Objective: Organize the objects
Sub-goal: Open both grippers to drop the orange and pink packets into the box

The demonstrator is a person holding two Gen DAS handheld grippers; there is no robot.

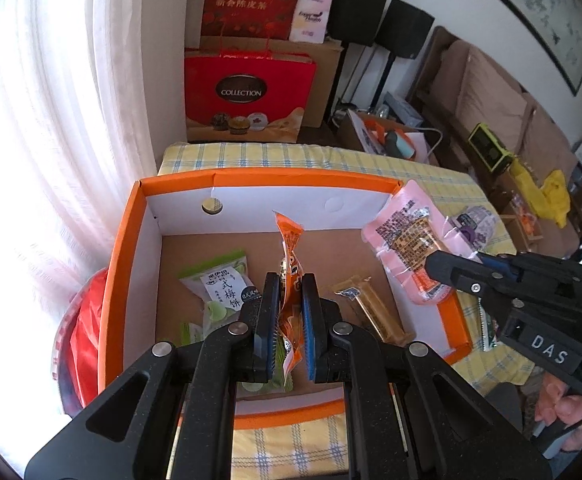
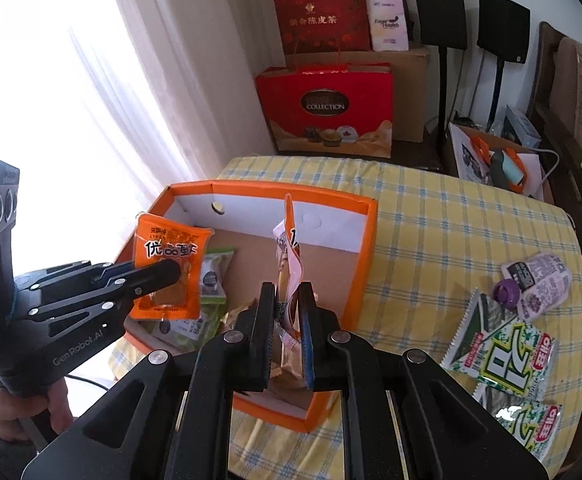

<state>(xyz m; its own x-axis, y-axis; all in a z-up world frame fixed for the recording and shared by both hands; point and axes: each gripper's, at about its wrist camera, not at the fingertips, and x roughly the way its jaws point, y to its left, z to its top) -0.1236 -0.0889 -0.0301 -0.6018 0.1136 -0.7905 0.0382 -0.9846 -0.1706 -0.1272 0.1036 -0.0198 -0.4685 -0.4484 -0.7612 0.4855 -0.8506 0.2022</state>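
Observation:
An orange box (image 1: 123,264) with white inner walls stands open on the yellow checked tablecloth (image 2: 431,220). My left gripper (image 1: 291,284) is shut on an orange snack packet (image 1: 289,236) that hangs over the box's inside. In the right wrist view that orange packet (image 2: 167,252) faces me flat. My right gripper (image 2: 287,294) is shut on a pink snack packet (image 2: 287,248), seen edge-on over the box (image 2: 367,248). From the left wrist view, the pink packet (image 1: 403,236) hovers over the box's right wall. On the box floor lie a green packet (image 1: 219,284) and a tan bar (image 1: 371,312).
To the right of the box on the cloth lie a purple pouch (image 2: 535,284) and green-and-white packets (image 2: 503,352). Red gift bags (image 2: 327,108) and black speakers (image 2: 503,28) stand behind the table. A white curtain (image 1: 51,120) hangs at the left, and a sofa (image 1: 491,96) lies at the right.

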